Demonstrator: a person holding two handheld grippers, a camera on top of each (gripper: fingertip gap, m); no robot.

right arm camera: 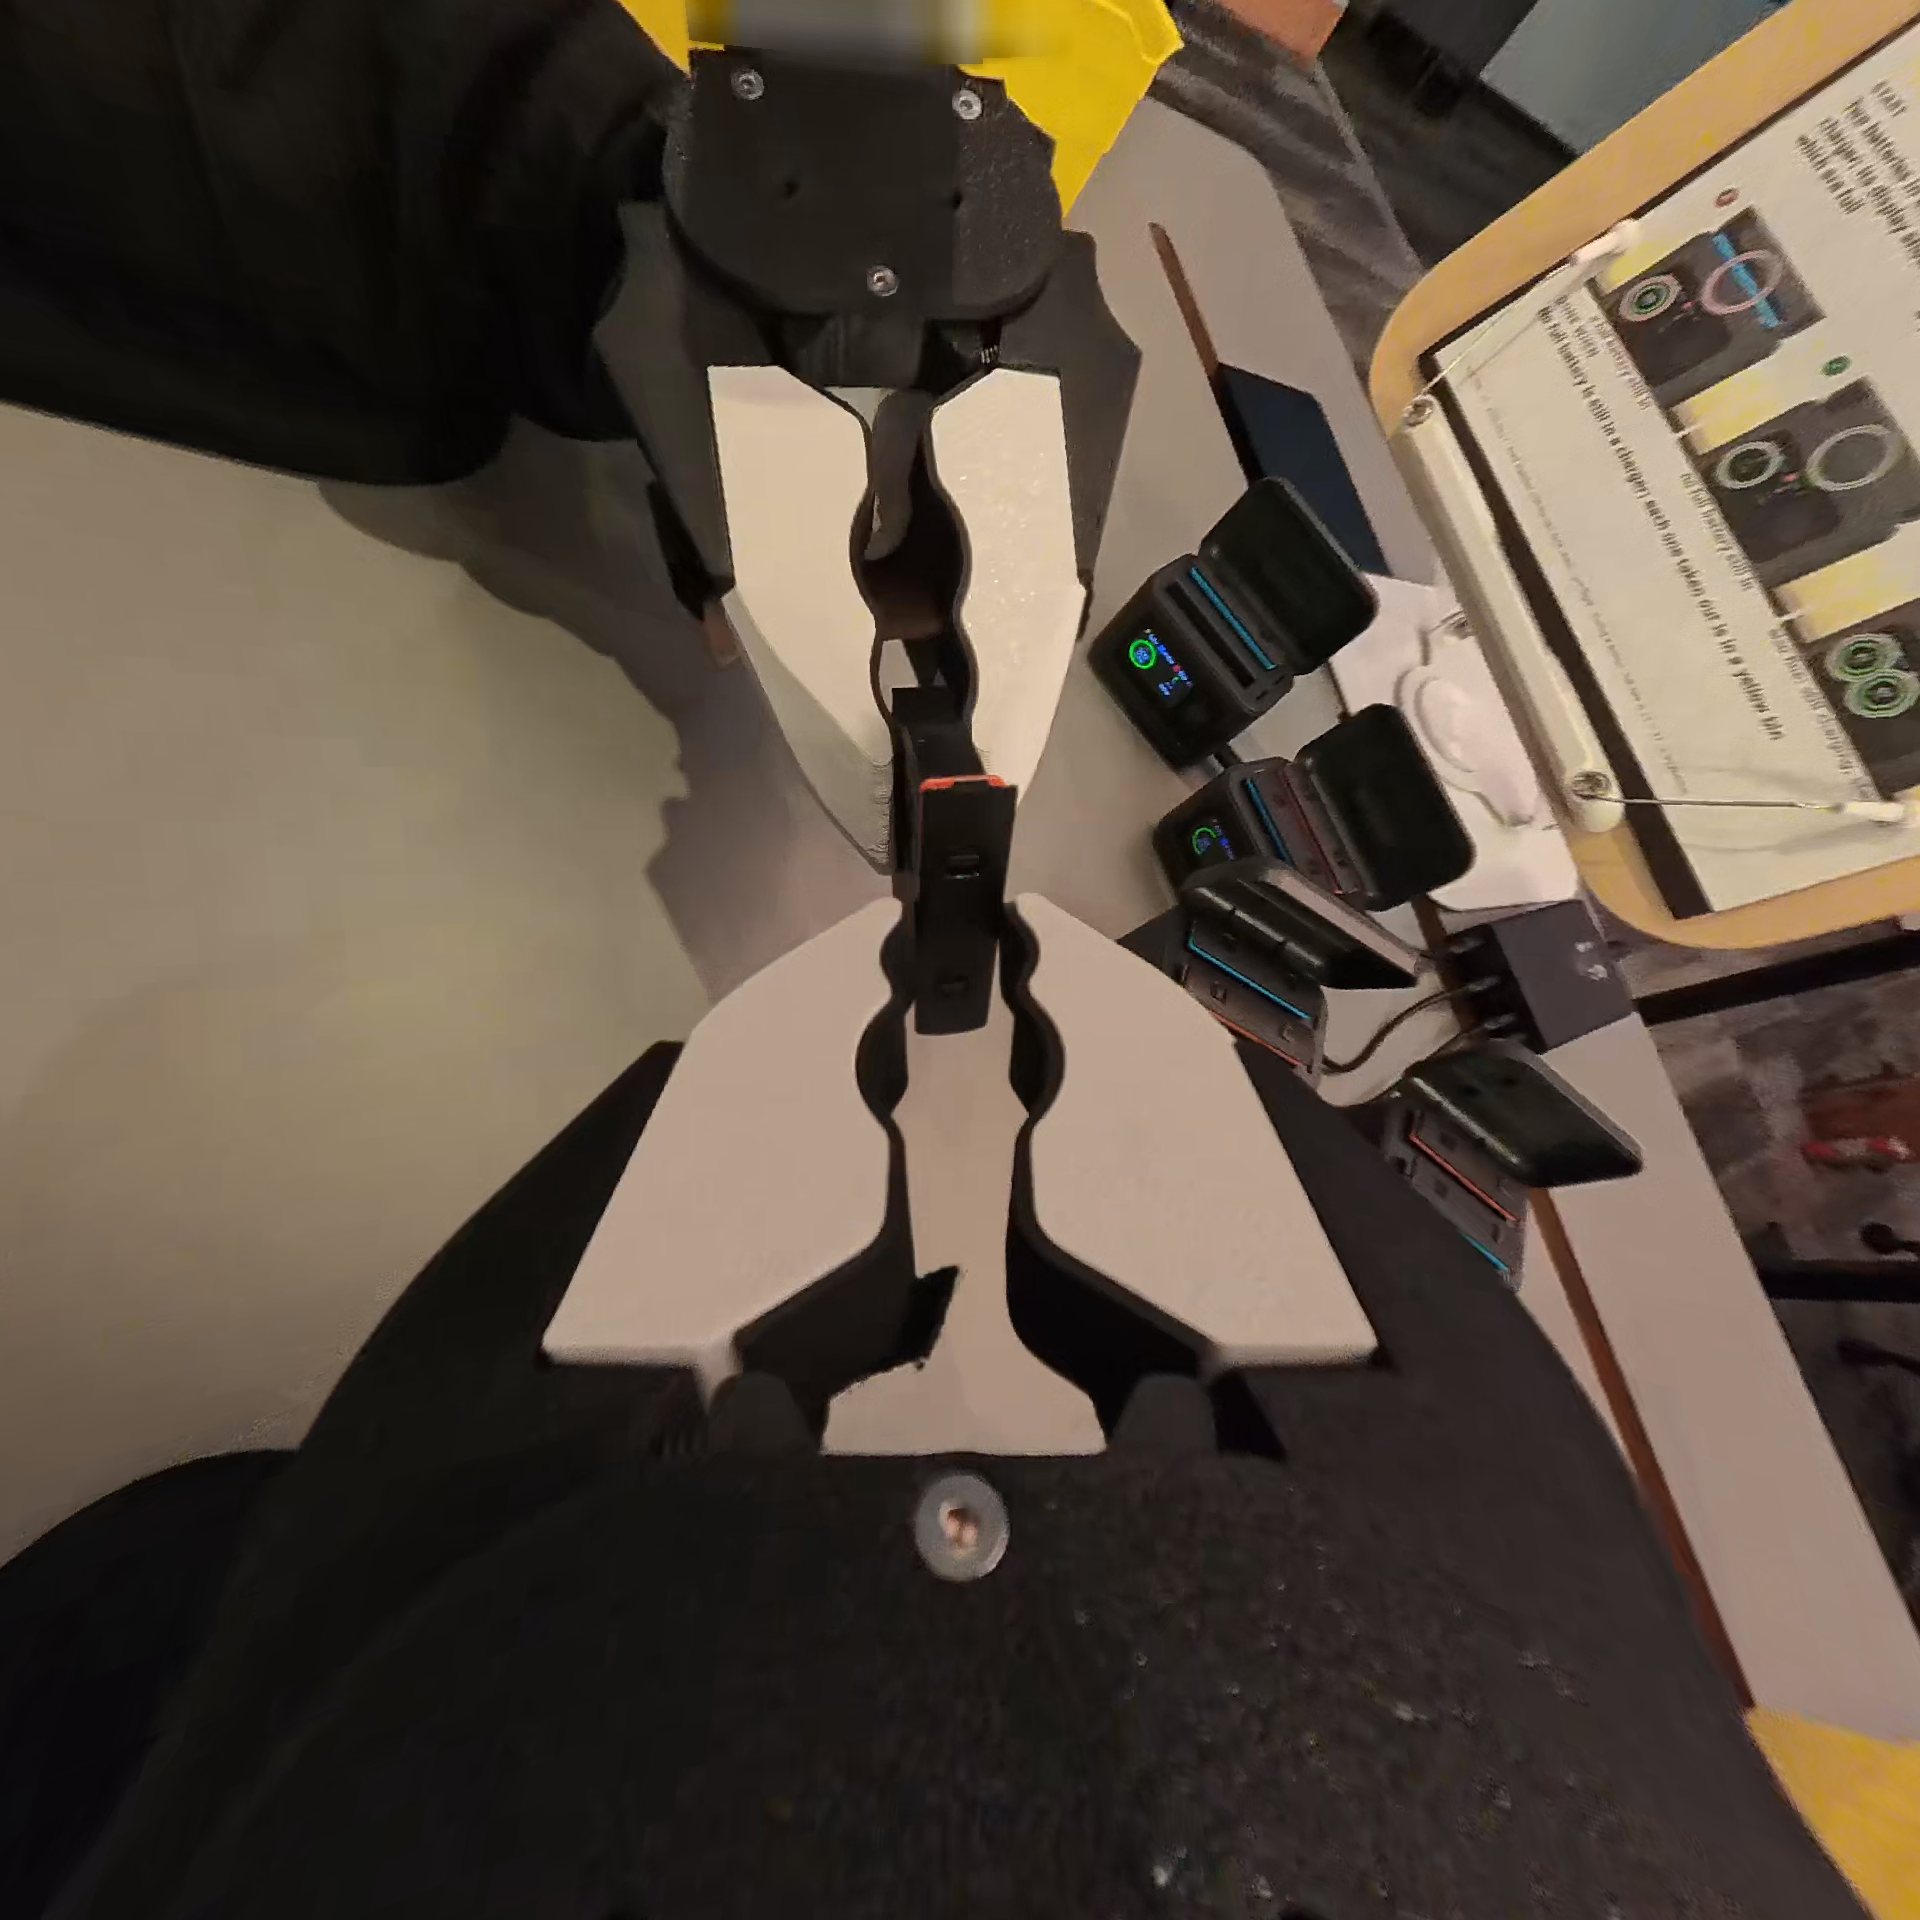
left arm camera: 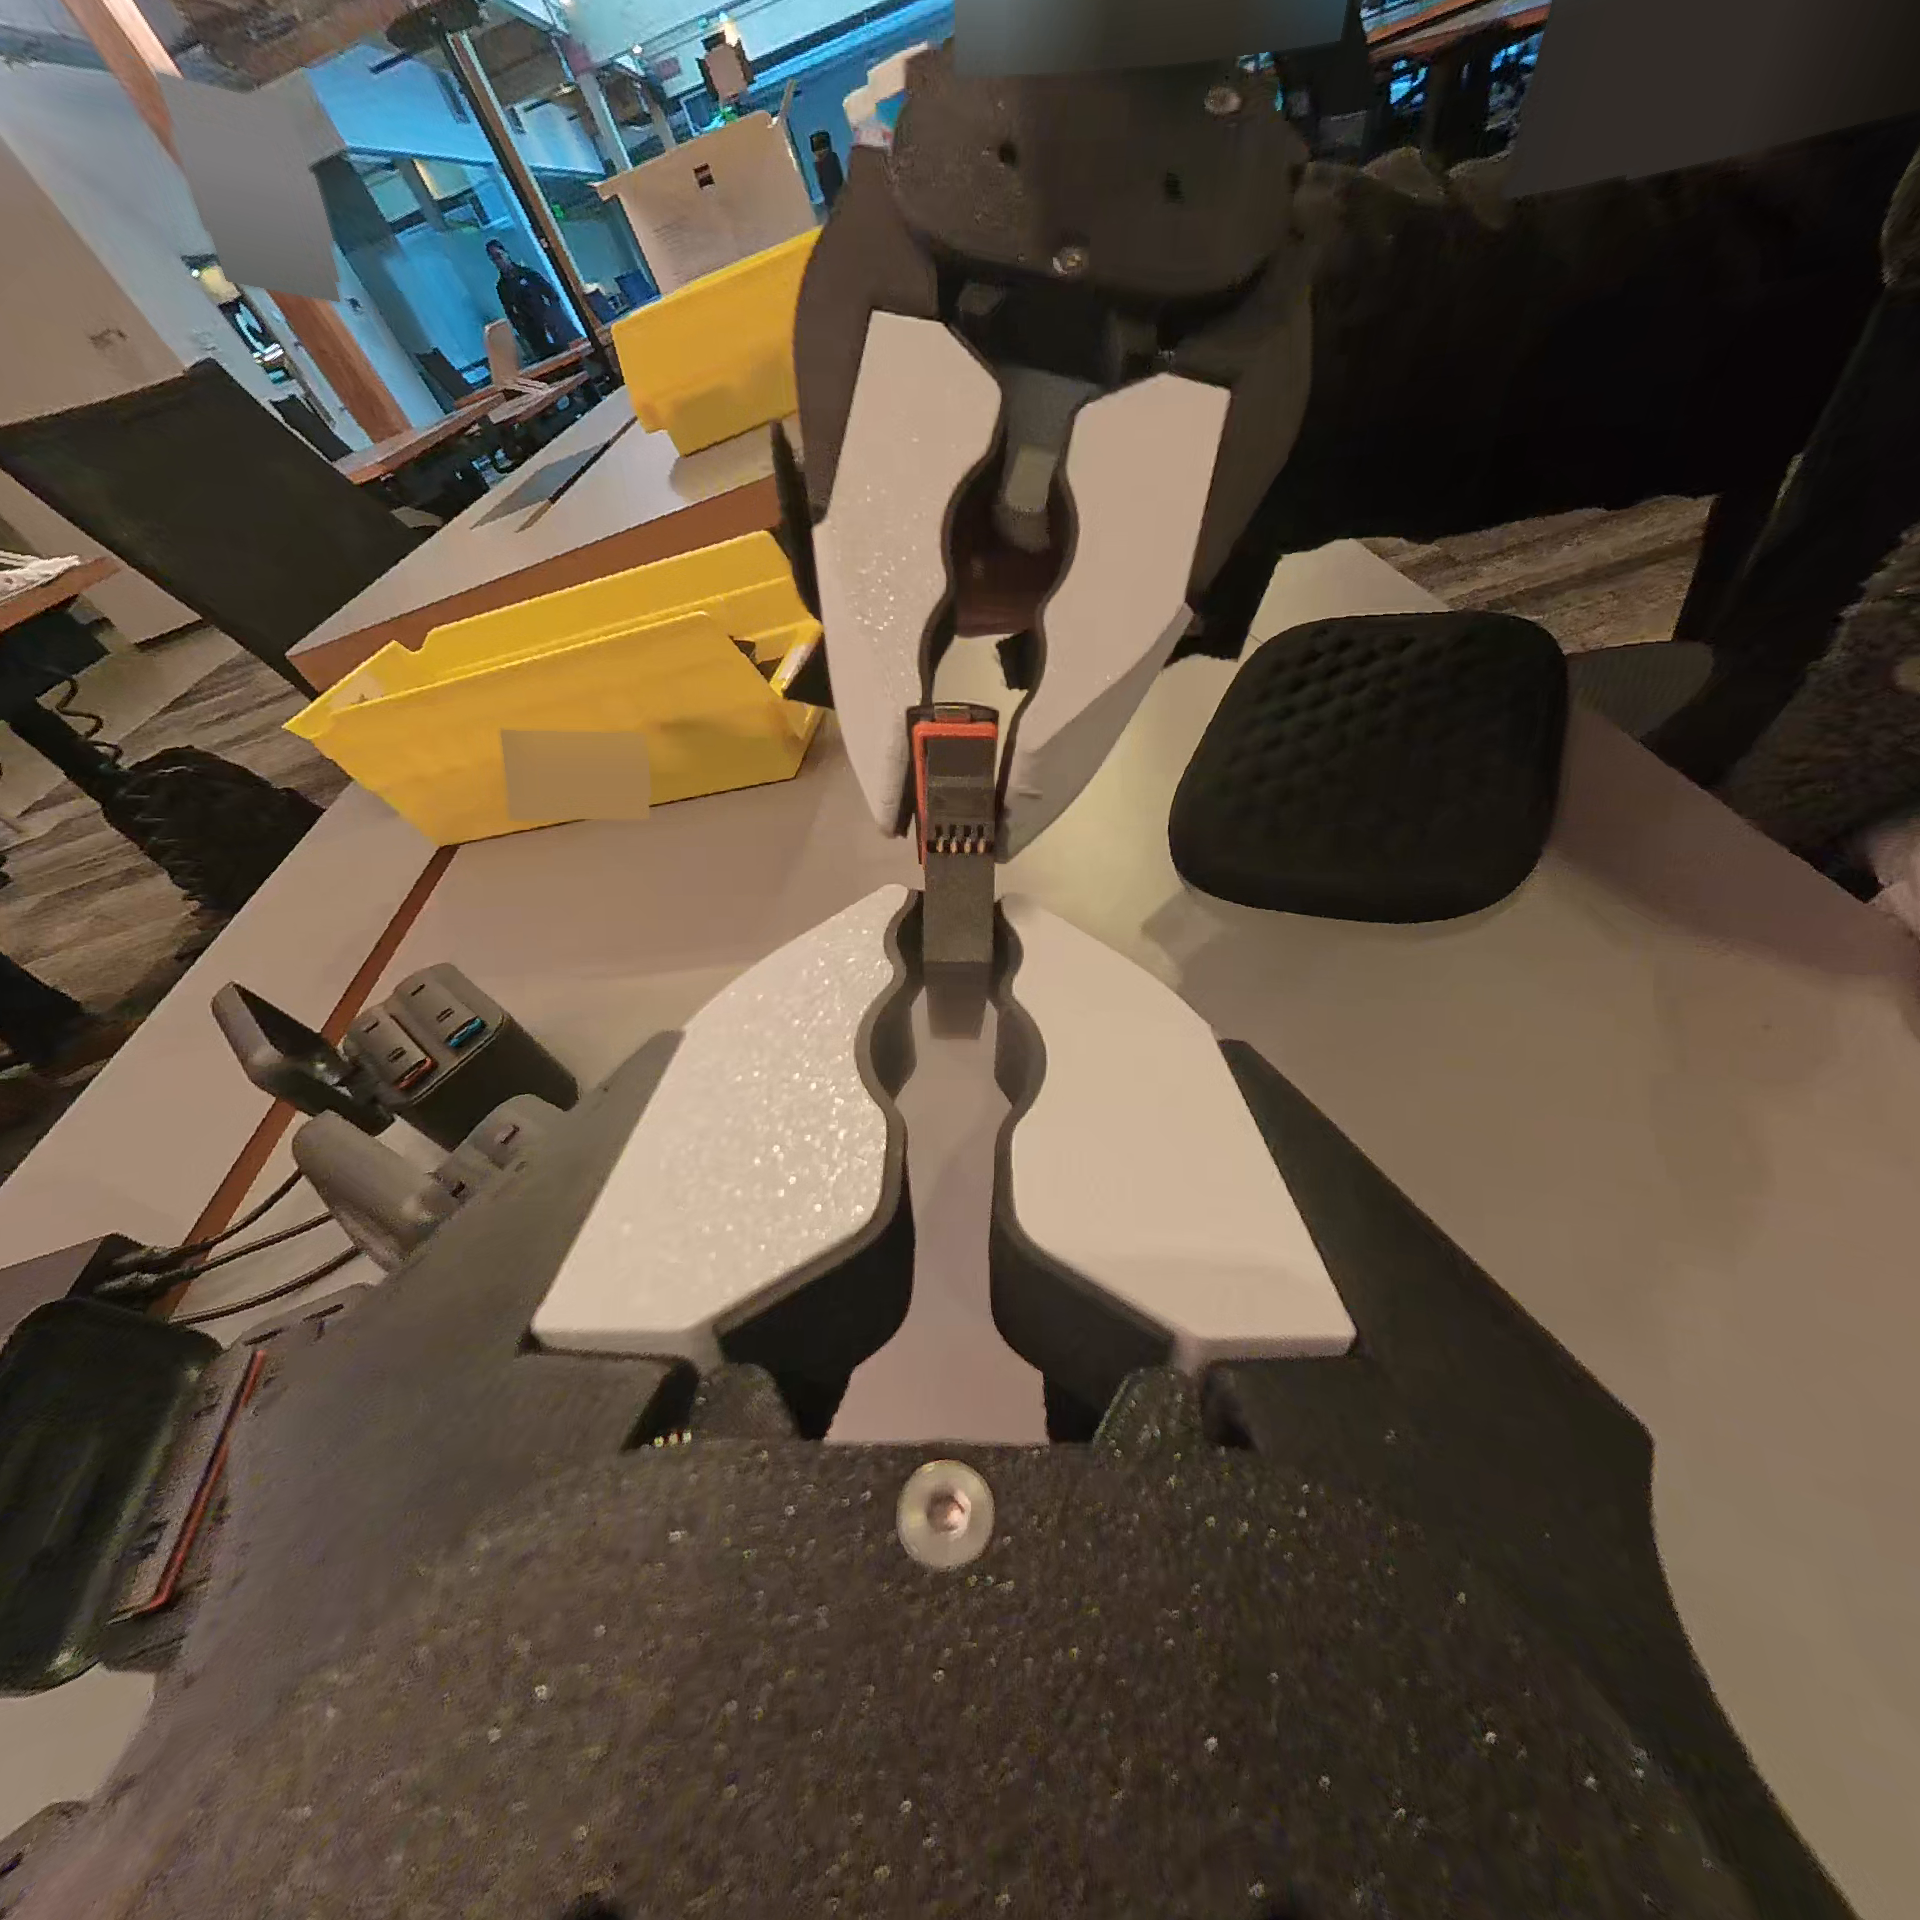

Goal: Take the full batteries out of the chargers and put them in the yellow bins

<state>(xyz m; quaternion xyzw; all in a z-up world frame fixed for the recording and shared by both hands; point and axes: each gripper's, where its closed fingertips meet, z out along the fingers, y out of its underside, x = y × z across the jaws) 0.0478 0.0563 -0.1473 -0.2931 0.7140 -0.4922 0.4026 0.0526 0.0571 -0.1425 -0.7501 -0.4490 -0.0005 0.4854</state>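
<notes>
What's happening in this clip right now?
Both handheld grippers, the left gripper and the right gripper, pinch opposite ends of one black battery with an orange edge, held above the grey table. It looks like a hand-over. Yellow bins wait behind; open chargers sit alongside.

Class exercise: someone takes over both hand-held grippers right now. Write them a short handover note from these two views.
Left hand-held gripper: closed on one end of the battery.
Right hand-held gripper: closed on the other end. The battery is held in mid-air between the two, above the table.
Done: this battery is out of the chargers.
Left: let one gripper release, then drop the battery in a yellow bin. Check the chargers' lit screens for further full batteries.
</notes>
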